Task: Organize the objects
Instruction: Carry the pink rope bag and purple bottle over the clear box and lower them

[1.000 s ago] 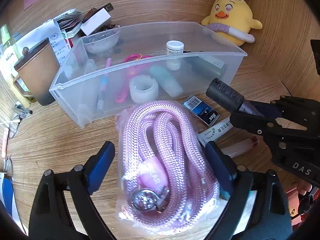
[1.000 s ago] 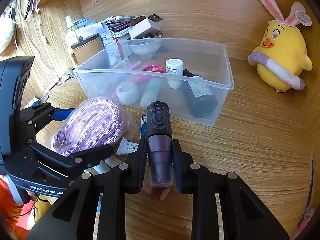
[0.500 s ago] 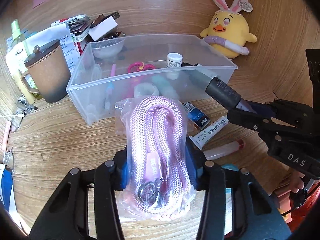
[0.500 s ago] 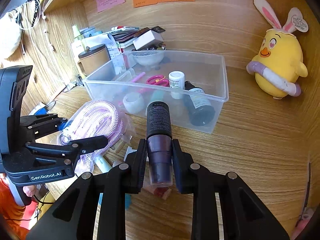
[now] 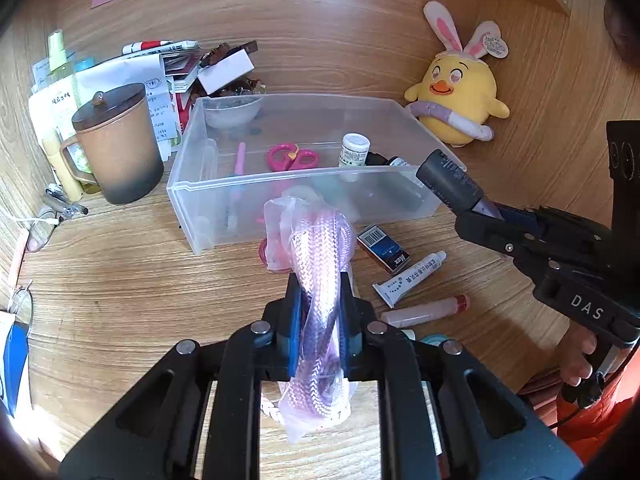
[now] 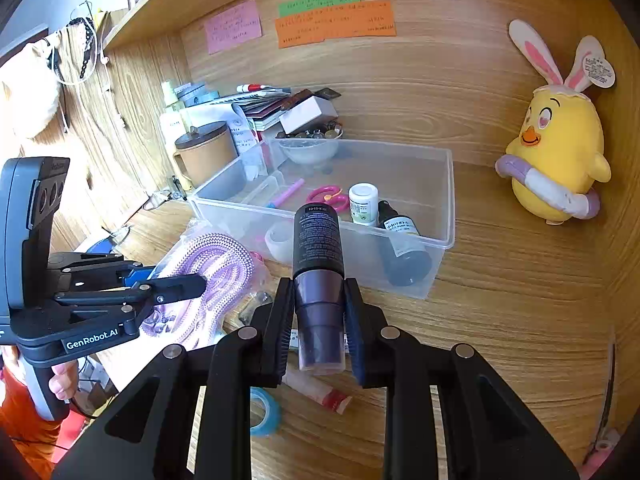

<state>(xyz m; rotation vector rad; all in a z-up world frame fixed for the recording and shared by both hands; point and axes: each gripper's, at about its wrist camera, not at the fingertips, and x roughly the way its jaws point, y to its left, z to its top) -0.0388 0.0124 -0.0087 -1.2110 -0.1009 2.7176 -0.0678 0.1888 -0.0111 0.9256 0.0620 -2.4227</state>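
On the desk: clear plastic bin (image 5: 224,196) near the back wall.
Left gripper (image 5: 320,328): just closed, clamped on bagged braided pink rope (image 5: 320,248).
Right gripper (image 6: 320,320): clamped on dark cylindrical bottle (image 6: 318,240).

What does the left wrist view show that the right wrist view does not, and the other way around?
Only the left wrist view: a small dark blue box and a white printed tube on the desk. Only the right wrist view: a green paper note on the wall and a blue tape roll. Both: the clear plastic bin, the yellow plush chick, the bagged pink rope in the left gripper, and the dark spray bottle in the right gripper.
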